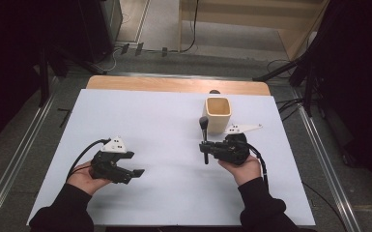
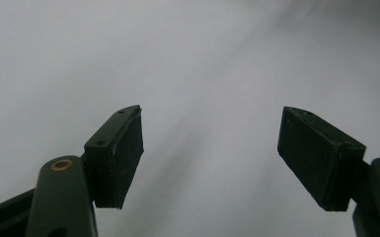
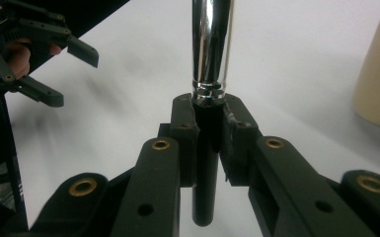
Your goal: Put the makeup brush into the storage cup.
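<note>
Right claw (image 1: 206,146) is clamped on a brush (image 1: 204,137), its pads pinching the black handle just below the shiny metal ferrule, as the right gripper view (image 3: 208,123) shows close up. From above, the brush lies roughly level, its dark bristle head pointing away from the person and ending just beside the cup (image 1: 217,115), while the handle end points back toward the near edge of the worktop (image 1: 164,121). The right hand (image 1: 241,166) wraps the gripper body from behind.

Left claw (image 1: 134,164) stands wide, with nothing between its pads; in its own view (image 2: 209,148) the two black pads are well apart over bare white surface. It sits low over the worktop, well apart from the brush and cup, held by the left hand (image 1: 83,178) and pointing toward the right claw. It also appears at the upper left of the right gripper view (image 3: 54,74), jaws spread.

The beige cup stands upright toward the far side of the white worktop, its mouth open upward.
</note>
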A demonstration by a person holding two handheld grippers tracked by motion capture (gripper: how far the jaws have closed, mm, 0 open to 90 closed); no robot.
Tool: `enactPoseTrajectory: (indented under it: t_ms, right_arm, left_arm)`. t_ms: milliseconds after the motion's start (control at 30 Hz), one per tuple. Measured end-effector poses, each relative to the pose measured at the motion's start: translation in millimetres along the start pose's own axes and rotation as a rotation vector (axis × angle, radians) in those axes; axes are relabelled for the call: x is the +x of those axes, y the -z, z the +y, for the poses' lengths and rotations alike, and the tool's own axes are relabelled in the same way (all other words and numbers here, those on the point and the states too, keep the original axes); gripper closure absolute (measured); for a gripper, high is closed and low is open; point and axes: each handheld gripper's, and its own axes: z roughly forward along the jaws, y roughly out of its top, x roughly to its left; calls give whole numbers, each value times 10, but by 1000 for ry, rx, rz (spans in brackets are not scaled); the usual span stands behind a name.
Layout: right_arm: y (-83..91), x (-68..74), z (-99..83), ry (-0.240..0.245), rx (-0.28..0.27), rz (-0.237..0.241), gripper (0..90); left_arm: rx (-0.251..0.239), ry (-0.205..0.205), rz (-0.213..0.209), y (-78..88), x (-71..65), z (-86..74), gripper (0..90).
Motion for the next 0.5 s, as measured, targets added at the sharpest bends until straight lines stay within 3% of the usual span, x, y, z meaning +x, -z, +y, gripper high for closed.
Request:
enactPoseTrajectory:
  t_ms: [500]
  right_arm:
    - [88,-87,175,-7,-37,-33,798]
  left_arm:
    - [-1,15,14,42,23,-40,267]
